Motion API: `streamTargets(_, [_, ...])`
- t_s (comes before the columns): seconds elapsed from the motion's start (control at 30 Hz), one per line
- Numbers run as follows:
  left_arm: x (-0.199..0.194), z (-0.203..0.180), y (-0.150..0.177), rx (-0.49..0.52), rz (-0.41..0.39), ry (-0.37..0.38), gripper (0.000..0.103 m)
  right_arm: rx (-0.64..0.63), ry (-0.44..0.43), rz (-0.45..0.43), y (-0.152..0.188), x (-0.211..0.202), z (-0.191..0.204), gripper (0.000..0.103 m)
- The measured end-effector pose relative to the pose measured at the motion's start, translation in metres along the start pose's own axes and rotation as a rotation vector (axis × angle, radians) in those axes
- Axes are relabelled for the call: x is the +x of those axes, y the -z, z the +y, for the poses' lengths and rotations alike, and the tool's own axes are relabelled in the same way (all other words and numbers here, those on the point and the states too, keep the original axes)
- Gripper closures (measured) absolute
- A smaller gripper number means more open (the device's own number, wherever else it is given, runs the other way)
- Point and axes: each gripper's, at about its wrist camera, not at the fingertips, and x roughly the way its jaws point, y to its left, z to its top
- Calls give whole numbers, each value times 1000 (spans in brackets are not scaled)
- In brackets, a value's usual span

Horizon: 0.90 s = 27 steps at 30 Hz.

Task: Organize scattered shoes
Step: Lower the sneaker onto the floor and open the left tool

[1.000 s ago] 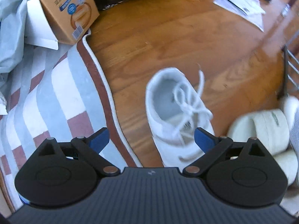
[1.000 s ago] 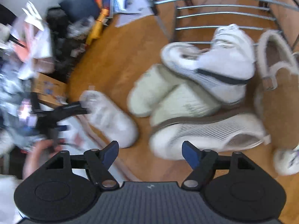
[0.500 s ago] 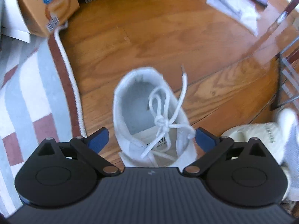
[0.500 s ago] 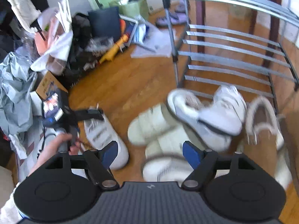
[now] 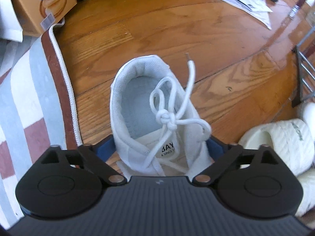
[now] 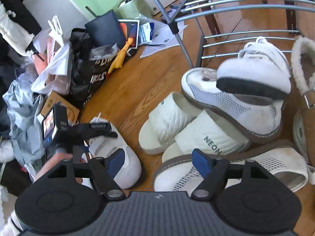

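Straddling the white sneaker (image 5: 155, 125) with my left gripper (image 5: 160, 147), I find one blue finger on each flank at the midfoot, where the upper is narrow enough to pinch; whether the pads press yet I cannot tell. It lies on the wooden floor (image 5: 137, 39) beside the striped rug (image 5: 29, 98). My right gripper (image 6: 158, 161) hangs spread and empty above the heap of slides (image 6: 169, 118) and mesh shoes (image 6: 232, 102) piled before the metal rack (image 6: 236, 35), their likely destination
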Motion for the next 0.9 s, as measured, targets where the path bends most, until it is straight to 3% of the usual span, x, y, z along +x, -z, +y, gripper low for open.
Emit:
streamTargets(0.1, [7,-15,5,33,-33,-79,12,-33,5,8,6,3,4,27])
streamTargets(0.27, [-1,-26,9,123,-67,-107,20,-31,-15,-8,7,4,11,27])
streamTargets(0.5, [-22,-54,24,644,-182,-250,21,61,-48,-31,10,-2,-9,27])
streamTargets(0.6, [-43,-55,25,801,-192,-233,20,69,-62,-28,12,-1,-11,27])
streamTargets(0.7, [-55,-57,28,966,-174,-207,12,56,-72,-19,15,4,-8,26])
streamTargets(0.77, [-52,-55,27,980,-129,-221,9,50,-71,-5,17,8,-5,26])
streamTargets(0.9, [-54,-46,25,839,-129,-193,9,37,-43,19,23,16,-3,26])
